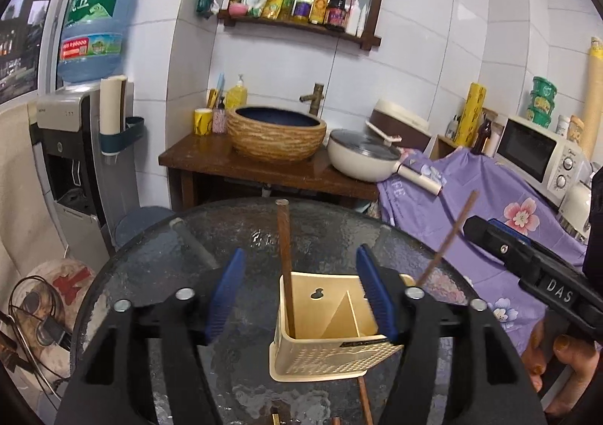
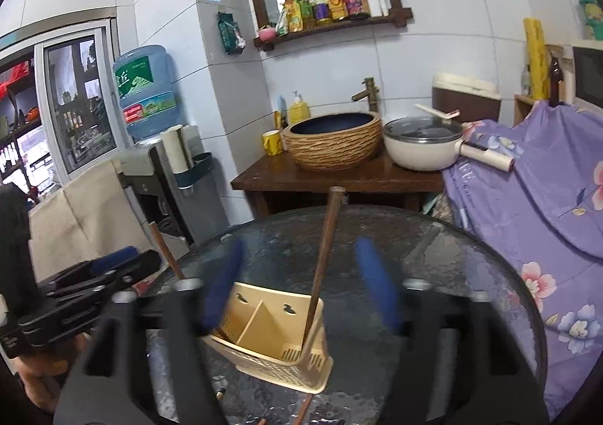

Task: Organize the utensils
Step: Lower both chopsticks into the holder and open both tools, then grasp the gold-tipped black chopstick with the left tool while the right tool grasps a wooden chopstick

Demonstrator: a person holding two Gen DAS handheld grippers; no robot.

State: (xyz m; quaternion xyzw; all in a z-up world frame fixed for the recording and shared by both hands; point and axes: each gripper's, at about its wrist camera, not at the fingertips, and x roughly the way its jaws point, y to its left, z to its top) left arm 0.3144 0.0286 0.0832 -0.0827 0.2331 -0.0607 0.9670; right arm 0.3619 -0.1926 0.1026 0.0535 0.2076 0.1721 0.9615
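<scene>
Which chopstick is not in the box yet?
The chopstick lying flat on the glass table, just in front of the beige holder. The other two chopsticks stand inside it.

Black tongs (image 1: 301,296), blue pads (image 1: 226,296), silver screws.

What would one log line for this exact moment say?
left claw: open | right claw: open | beige plastic utensil holder: two brown wooden chopsticks inside | round glass table

Holder (image 1: 331,349): you've got beige, perforated
Chopstick (image 1: 284,255): dark brown
Pads (image 1: 226,296): blue
Cloth (image 1: 508,229): purple, floral
</scene>
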